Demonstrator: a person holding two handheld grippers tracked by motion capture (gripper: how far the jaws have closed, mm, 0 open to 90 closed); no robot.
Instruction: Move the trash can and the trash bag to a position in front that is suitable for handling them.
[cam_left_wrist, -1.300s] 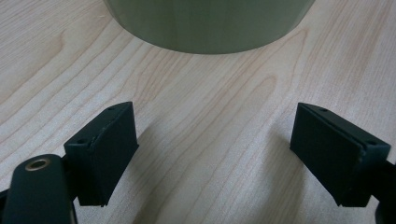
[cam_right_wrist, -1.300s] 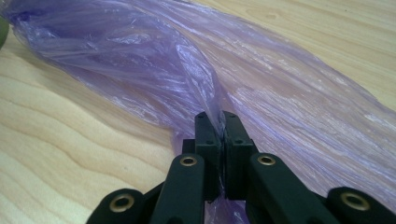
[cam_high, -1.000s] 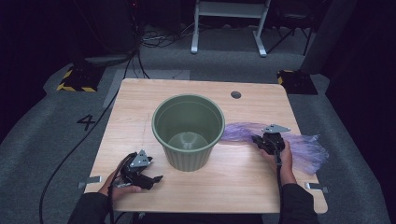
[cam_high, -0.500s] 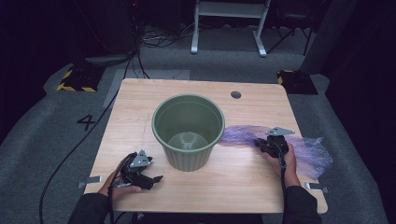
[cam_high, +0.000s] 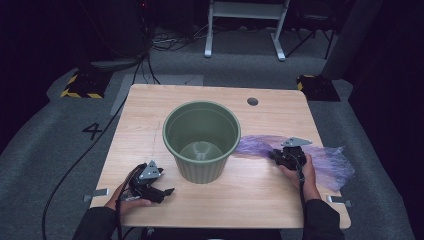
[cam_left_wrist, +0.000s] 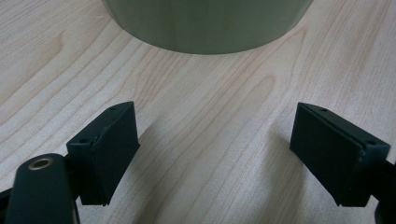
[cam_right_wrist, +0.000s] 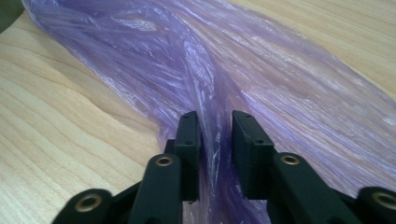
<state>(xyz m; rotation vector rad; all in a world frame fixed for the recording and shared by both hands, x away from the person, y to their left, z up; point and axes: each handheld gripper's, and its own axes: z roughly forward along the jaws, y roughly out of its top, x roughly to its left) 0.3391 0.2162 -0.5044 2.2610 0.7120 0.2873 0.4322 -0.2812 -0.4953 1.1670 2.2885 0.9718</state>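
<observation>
- Wood grain runs across the whole table (cam_high: 150, 115), pale and bare around my left side.
- My left gripper (cam_high: 162, 191) rests low near the table's front edge, held in my left hand (cam_high: 131, 197), with its jaws spread wide and nothing between them; in the left gripper view they frame bare wood, with the base of the green bucket (cam_left_wrist: 205, 23) just ahead.
- That green bucket (cam_high: 201, 140) stands upright at the middle of the table, open end up, between my two grippers.
- Just right of the bucket lies the purple plastic bag (cam_high: 330, 160), flattened and wrinkled, stretching from the bucket's side toward the table's right edge.
- My right gripper (cam_high: 280, 155) sits on top of the bag, my right hand (cam_high: 302, 172) behind it. Its jaws have just been opening: a narrow gap shows, with a raised fold of the bag (cam_right_wrist: 215, 135) standing between the pads, which no longer squeeze it.
</observation>
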